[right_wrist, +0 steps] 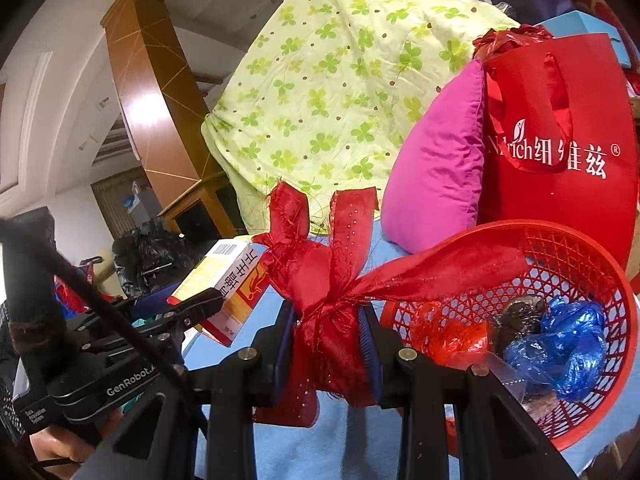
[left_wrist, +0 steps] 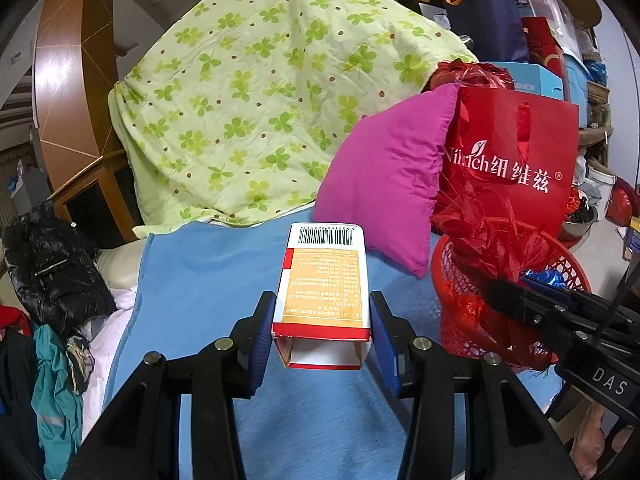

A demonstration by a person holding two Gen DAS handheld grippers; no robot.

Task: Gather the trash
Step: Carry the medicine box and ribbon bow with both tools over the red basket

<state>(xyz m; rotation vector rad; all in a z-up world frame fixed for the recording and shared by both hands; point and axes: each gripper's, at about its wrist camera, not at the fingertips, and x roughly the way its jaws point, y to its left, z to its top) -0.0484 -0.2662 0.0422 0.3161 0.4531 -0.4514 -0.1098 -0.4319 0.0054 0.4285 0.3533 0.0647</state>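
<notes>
The left gripper (left_wrist: 322, 334) clamps an empty carton (left_wrist: 325, 288) above the blue sheet (left_wrist: 208, 280). Rightward, the right gripper (right_wrist: 326, 334) pinches a frayed red ribbon (right_wrist: 324, 280) beside the rim of the red basket (right_wrist: 568, 240) at the sheet's right edge, holding crumpled wrappers (right_wrist: 560, 344).

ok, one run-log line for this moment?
left gripper: shut on open carton | right gripper: shut on red ribbon | red basket: holds wrappers

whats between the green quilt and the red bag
A pink pillow leans between the quilt and the bag, touching the bag's side. Both wrist views show it.
</notes>
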